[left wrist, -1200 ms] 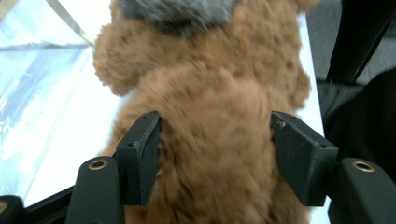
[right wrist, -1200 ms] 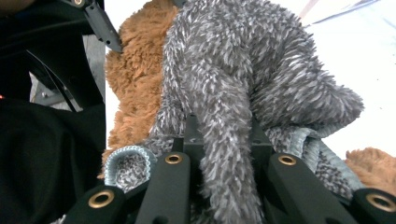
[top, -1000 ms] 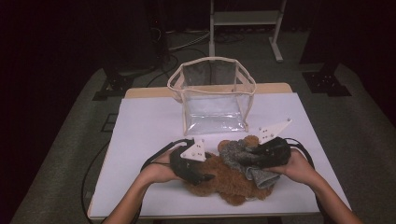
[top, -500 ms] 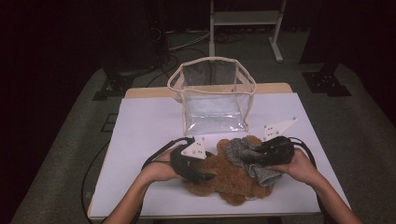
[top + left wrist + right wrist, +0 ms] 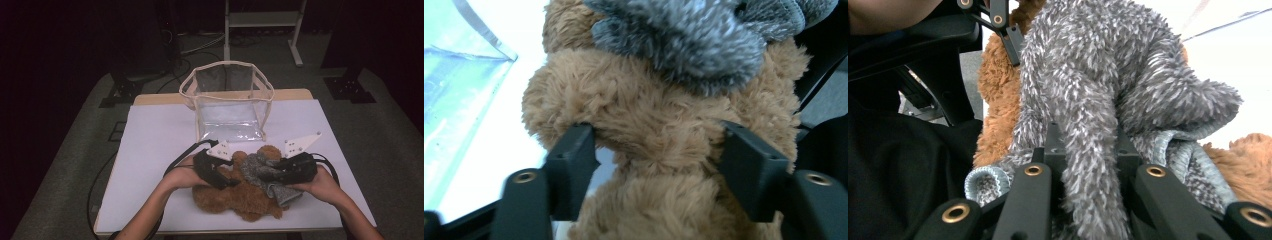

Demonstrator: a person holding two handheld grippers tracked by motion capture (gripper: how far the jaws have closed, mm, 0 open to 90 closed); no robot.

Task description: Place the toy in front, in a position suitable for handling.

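A brown teddy bear (image 5: 240,197) lies near the front edge of the white table (image 5: 150,145). A grey fuzzy garment (image 5: 257,167) is bunched around its upper part. My left gripper (image 5: 231,182) comes in from the bear's left; its jaws have just been closing. In the left gripper view the left gripper (image 5: 656,155) presses into the bear's (image 5: 649,110) fur on both sides, below the grey garment (image 5: 684,40). My right gripper (image 5: 1088,145) is shut on a fold of the grey garment (image 5: 1108,75), with the bear (image 5: 993,90) behind it.
A clear plastic bag with a cream rim (image 5: 227,100) stands open at the back middle of the table. Cables trail from both grippers across the tabletop. A white metal stand (image 5: 260,25) is on the floor beyond the table.
My left gripper has shifted a little to the right and farther in over the bear. The right gripper and the grey garment have stayed about where they were.
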